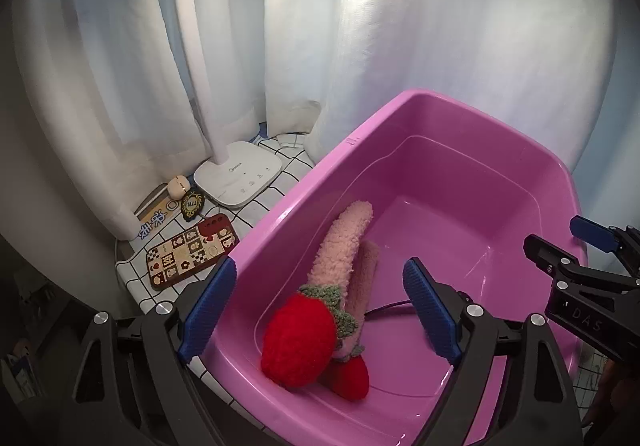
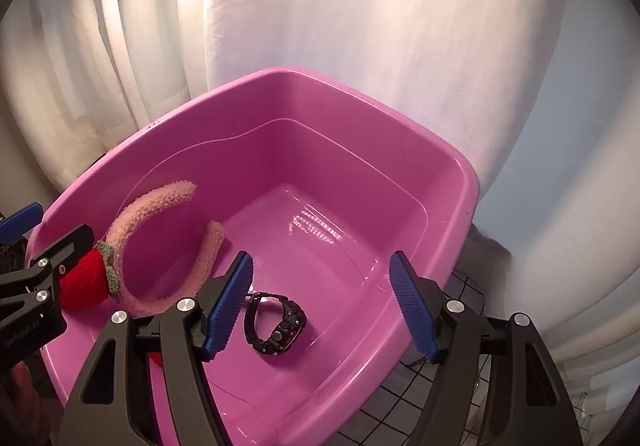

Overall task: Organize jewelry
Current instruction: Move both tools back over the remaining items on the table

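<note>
A pink plastic tub [image 1: 440, 101] stands on the grid-patterned table; it also shows in the right wrist view [image 2: 360, 97]. Inside lies a fuzzy pink headband [image 1: 344, 242] with red knitted strawberries [image 1: 298, 342]; the headband shows in the right wrist view [image 2: 160, 201] too. A black wristwatch [image 2: 278, 322] lies on the tub floor. My left gripper [image 1: 320, 314] is open and empty above the tub's near left part, over the strawberries. My right gripper [image 2: 320, 306] is open and empty above the watch.
A white desk lamp [image 1: 240, 177] stands left of the tub, with a checkered brown case [image 1: 188, 254], a dark badge [image 1: 193, 202] and a small beige case [image 1: 179, 183] beside it. White curtains hang behind. The grid tablecloth [image 2: 400, 418] shows at the tub's right.
</note>
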`<move>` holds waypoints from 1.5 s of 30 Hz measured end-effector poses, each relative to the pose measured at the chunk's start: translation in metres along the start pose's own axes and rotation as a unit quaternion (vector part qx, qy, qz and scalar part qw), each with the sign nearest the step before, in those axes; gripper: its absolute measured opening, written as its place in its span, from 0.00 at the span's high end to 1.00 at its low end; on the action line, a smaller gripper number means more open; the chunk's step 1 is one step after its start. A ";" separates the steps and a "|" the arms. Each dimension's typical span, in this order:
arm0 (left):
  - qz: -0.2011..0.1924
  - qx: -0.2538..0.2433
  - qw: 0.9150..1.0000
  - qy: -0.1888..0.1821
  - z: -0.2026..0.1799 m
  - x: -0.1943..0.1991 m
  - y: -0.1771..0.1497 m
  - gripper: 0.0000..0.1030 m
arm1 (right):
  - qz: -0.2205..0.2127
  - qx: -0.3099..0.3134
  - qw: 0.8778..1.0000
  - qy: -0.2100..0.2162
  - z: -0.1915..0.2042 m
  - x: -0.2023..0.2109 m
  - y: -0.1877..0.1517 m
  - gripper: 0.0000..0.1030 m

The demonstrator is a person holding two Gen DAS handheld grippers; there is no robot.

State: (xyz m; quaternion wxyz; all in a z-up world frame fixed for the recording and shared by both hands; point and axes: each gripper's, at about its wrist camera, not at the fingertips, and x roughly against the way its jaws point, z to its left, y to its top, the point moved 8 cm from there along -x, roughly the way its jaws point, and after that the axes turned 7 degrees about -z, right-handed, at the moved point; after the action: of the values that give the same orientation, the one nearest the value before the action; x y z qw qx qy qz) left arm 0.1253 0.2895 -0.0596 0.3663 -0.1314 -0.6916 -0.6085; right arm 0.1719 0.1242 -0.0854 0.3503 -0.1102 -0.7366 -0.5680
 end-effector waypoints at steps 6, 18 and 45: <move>-0.003 0.004 1.000 -0.012 -0.006 0.016 -0.007 0.15 | -0.009 -0.016 1.000 0.004 -0.001 0.014 -0.011 0.34; -0.027 -0.013 0.998 -0.052 -0.052 0.062 -0.007 0.08 | -0.049 -0.099 0.994 0.002 -0.051 0.068 -0.040 0.34; 0.028 -0.151 0.959 -0.236 -0.305 0.093 -0.132 0.06 | 0.002 -0.332 0.925 -0.185 -0.288 0.209 -0.320 0.34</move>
State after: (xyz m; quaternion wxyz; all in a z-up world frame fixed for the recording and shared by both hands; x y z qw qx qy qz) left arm 0.0831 -0.0504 -0.0992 0.1856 -0.3449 -0.6542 -0.6471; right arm -0.0476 -0.2942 -0.1628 0.1521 -0.3250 -0.5574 -0.7487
